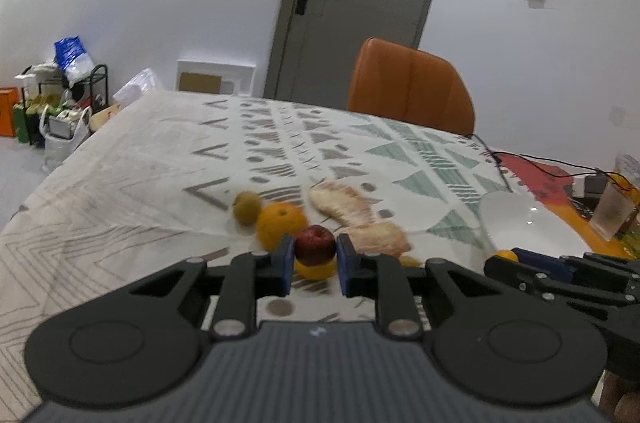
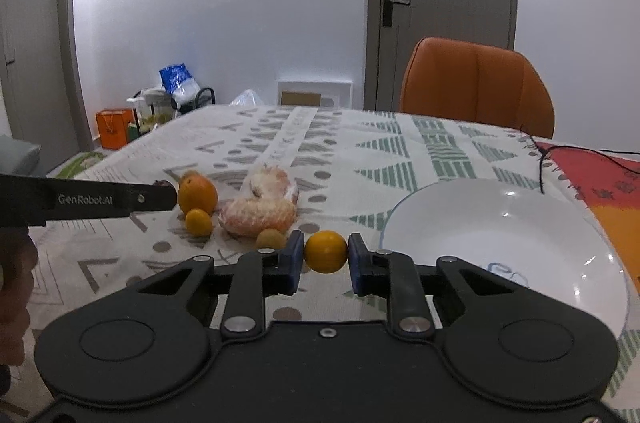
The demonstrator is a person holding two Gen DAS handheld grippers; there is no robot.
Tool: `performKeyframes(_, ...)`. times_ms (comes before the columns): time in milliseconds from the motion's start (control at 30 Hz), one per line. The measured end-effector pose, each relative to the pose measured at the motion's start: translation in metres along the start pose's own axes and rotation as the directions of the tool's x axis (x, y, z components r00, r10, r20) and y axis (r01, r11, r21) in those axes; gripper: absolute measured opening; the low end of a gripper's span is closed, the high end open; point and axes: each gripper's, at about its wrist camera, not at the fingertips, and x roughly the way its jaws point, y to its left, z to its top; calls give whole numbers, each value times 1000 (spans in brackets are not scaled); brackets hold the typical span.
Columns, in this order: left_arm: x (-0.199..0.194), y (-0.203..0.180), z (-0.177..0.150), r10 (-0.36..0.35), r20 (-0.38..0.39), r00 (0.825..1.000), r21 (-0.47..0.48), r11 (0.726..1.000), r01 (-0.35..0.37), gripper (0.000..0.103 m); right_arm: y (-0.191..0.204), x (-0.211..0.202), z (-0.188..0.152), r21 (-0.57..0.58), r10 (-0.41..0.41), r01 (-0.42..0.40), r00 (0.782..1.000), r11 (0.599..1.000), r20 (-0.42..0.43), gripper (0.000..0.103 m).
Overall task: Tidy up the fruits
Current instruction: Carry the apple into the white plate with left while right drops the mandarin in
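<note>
My left gripper (image 1: pixel 315 257) is shut on a small dark red apple (image 1: pixel 315 243), held just above the patterned tablecloth (image 1: pixel 120 183). Behind it lie a big orange (image 1: pixel 280 225), a brownish-green fruit (image 1: pixel 247 208) and peeled citrus pieces in a clear wrap (image 1: pixel 352 213). A small yellow fruit (image 1: pixel 318 270) sits beneath the apple. My right gripper (image 2: pixel 326 255) is shut on a small round yellow-orange fruit (image 2: pixel 326 250), left of the white plate (image 2: pixel 500 243). The orange (image 2: pixel 197 193), another small yellow fruit (image 2: pixel 199 222) and a tan fruit (image 2: pixel 271 238) lie ahead of it on the left.
An orange chair (image 2: pixel 476 85) stands at the table's far side. Black cables (image 2: pixel 540 159) run over the red cloth at the right. A plastic cup (image 1: pixel 612 213) and small items sit beyond the plate. Bags and boxes (image 1: pixel 60 103) crowd the floor at left.
</note>
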Motion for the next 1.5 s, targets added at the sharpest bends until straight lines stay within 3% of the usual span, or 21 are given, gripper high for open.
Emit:
performKeyframes(567, 7, -67, 5, -87, 7, 996, 95, 992, 86, 21, -56, -27, -2, 86, -78, 74, 996, 994, 49, 22)
performKeyframes(1500, 36, -147, -6, -168, -44, 985, 208, 963, 174, 21, -132, -41, -34, 223, -170, 159, 985, 962, 31, 22)
